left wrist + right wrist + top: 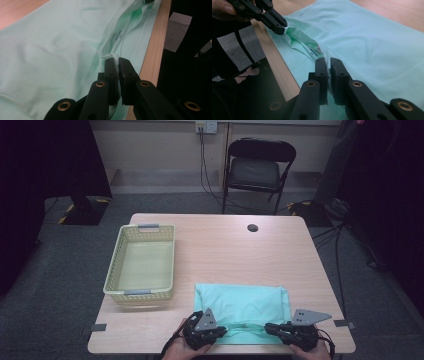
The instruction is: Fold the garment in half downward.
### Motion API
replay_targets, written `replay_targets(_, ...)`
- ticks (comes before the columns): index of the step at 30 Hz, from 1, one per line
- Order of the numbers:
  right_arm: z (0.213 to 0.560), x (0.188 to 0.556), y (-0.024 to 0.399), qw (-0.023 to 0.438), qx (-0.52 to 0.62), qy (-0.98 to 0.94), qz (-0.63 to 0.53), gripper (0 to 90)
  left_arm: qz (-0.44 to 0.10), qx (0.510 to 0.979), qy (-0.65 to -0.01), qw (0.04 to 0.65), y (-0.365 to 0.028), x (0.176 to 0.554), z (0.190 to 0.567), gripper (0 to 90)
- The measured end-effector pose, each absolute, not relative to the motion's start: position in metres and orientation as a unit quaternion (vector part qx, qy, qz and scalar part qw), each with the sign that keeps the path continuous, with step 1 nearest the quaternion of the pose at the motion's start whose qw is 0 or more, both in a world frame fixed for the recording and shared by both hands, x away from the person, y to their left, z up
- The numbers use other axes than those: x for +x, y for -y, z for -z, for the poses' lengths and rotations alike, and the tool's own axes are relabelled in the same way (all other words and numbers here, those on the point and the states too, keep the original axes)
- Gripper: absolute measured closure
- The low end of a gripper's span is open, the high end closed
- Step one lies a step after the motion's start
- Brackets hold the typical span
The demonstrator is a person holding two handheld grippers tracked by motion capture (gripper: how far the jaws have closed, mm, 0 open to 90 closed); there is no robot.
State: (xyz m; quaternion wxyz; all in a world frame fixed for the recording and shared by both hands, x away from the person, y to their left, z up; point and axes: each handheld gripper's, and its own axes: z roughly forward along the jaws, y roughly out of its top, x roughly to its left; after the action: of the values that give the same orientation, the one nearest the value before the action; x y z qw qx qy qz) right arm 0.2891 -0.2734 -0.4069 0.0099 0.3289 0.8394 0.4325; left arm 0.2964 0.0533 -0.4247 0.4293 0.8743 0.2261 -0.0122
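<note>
A mint green garment [242,306] lies folded flat on the wooden table [220,245] near its front edge. My left gripper [223,329] is shut on the garment's near hem, and a fold of green cloth [116,60] shows pinched between its black jaws. Further right along the same hem, my right gripper [268,327] is shut on the cloth [327,58]. A white label [314,51] lies at the neck opening between the two grips. In the right gripper view, the left gripper [283,28] shows at the top left, clamped on the fabric.
A pale yellow plastic basket [142,263] stands empty on the table's left side. A round cable hole [253,227] sits near the far edge. Beyond the table stands a black folding chair [258,169]. Grey carpet surrounds the table.
</note>
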Motion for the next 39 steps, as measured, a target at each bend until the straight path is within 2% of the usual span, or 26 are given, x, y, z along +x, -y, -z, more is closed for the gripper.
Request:
replay_targets(6, 0.414, 0.288, 0.269, -0.003, 0.33, -0.845, -0.421, 84.0, 0.021, 0.877, -0.216, 0.428, -0.05, 0.296, 0.429, 84.3)
replay_targets(9, 0.412, 0.288, 0.271, -0.009, 0.329, -0.842, -0.427, 78.5, 0.022, 0.874, -0.215, 0.436, -0.053, 0.296, 0.426, 81.4)
replay_targets(14, 0.407, 0.29, 0.278, -0.009, 0.337, -0.83, -0.445, 68.3, 0.022, 0.855, -0.234, 0.462, -0.065, 0.301, 0.42, 68.5)
replay_targets(16, 0.404, 0.291, 0.281, -0.003, 0.344, -0.823, -0.452, 65.2, 0.015, 0.852, -0.242, 0.465, -0.069, 0.303, 0.418, 66.7)
replay_targets(17, 0.402, 0.293, 0.282, 0.002, 0.35, -0.819, -0.454, 61.8, 0.011, 0.848, -0.248, 0.468, -0.071, 0.304, 0.417, 59.2)
replay_targets(18, 0.402, 0.293, 0.282, 0.002, 0.35, -0.819, -0.454, 61.8, 0.004, 0.844, -0.258, 0.47, -0.073, 0.306, 0.416, 59.2)
replay_targets(20, 0.4, 0.295, 0.284, 0.014, 0.363, -0.813, -0.455, 56.0, -0.011, 0.837, -0.279, 0.47, -0.078, 0.309, 0.415, 48.6)
replay_targets(24, 0.393, 0.302, 0.289, 0.042, 0.39, -0.799, -0.456, 45.0, -0.023, 0.835, -0.307, 0.456, -0.09, 0.314, 0.415, 33.1)
replay_targets(29, 0.39, 0.308, 0.297, 0.072, 0.423, -0.783, -0.451, 36.4, -0.021, 0.83, -0.33, 0.449, -0.105, 0.316, 0.414, 28.2)
replay_targets(33, 0.391, 0.311, 0.305, 0.094, 0.449, -0.774, -0.437, 30.0, -0.028, 0.835, -0.35, 0.424, -0.114, 0.316, 0.418, 16.4)
replay_targets(39, 0.4, 0.317, 0.319, 0.116, 0.482, -0.768, -0.405, 25.1, -0.045, 0.833, -0.378, 0.403, -0.13, 0.318, 0.424, 14.9)
